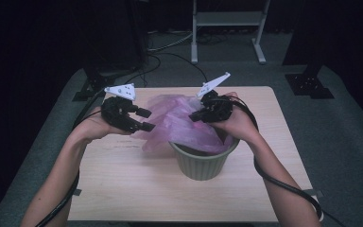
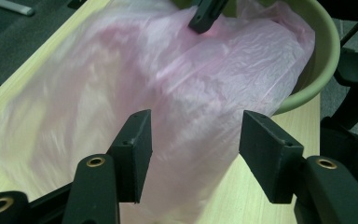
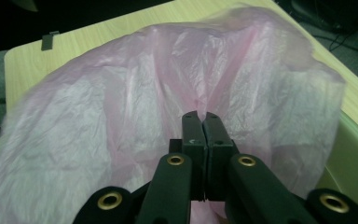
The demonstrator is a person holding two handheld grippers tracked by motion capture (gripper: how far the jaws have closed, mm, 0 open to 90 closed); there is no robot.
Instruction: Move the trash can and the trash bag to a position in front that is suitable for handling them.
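A thin pink plastic bag [image 1: 179, 124] billows out of a pale green ribbed pot [image 1: 201, 166] in the middle of the wooden table [image 1: 123, 189]. My right gripper [image 1: 194, 116] hovers over the pot's rim, its jaws pressed together on a gathered fold of the pink bag [image 3: 121, 107]; in the right gripper view the creases run to the gripper [image 3: 202, 117]. My left gripper [image 1: 144, 119] is at the bag's left side, open. In the left gripper view the left gripper [image 2: 193, 126] has its jaws apart, with the pink bag [image 2: 158, 79] loose just beyond them and the pot [image 2: 328, 56] behind.
The table's left edge lies close beyond the bag [image 2: 37, 56]. Cables trail from both grippers down along the forearms [image 1: 283, 184]. A white stand [image 1: 227, 21] and dark equipment bases [image 1: 309, 82] stand on the grey floor behind the table.
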